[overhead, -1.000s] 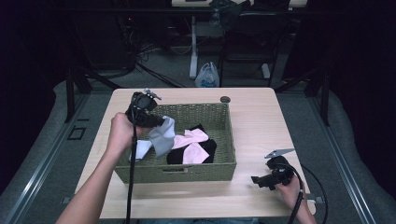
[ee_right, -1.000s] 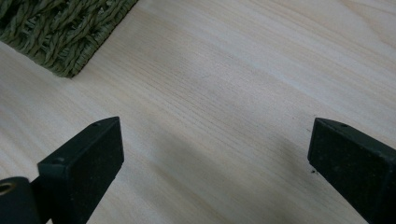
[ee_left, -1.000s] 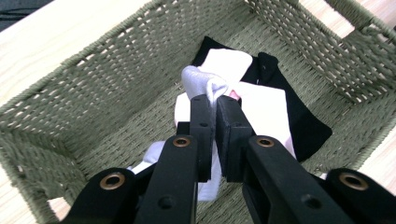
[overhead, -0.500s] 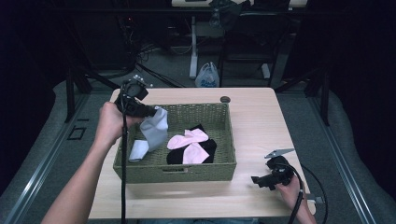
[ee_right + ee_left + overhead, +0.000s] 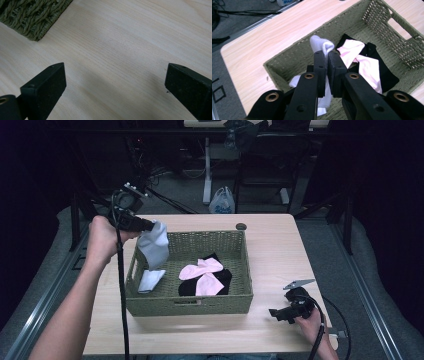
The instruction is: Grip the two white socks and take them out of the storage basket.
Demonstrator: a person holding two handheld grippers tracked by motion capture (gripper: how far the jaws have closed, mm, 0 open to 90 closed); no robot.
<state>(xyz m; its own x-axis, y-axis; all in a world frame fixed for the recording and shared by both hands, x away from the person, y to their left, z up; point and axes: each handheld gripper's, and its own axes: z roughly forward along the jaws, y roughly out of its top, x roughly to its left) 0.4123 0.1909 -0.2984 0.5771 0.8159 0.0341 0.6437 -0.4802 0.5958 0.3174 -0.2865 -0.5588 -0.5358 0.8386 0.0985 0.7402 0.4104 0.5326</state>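
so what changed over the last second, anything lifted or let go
The left tool, shut on the white sock, rose up and back toward the table's far-left corner, lifting the sock above the basket rim. The pink socks, black sock and open right tool stayed put.

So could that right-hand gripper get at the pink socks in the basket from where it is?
Probably yes. The right gripper rests open on the table beside the basket, holding nothing. The pink socks lie uncovered on top. It would just need lifting over the wall.
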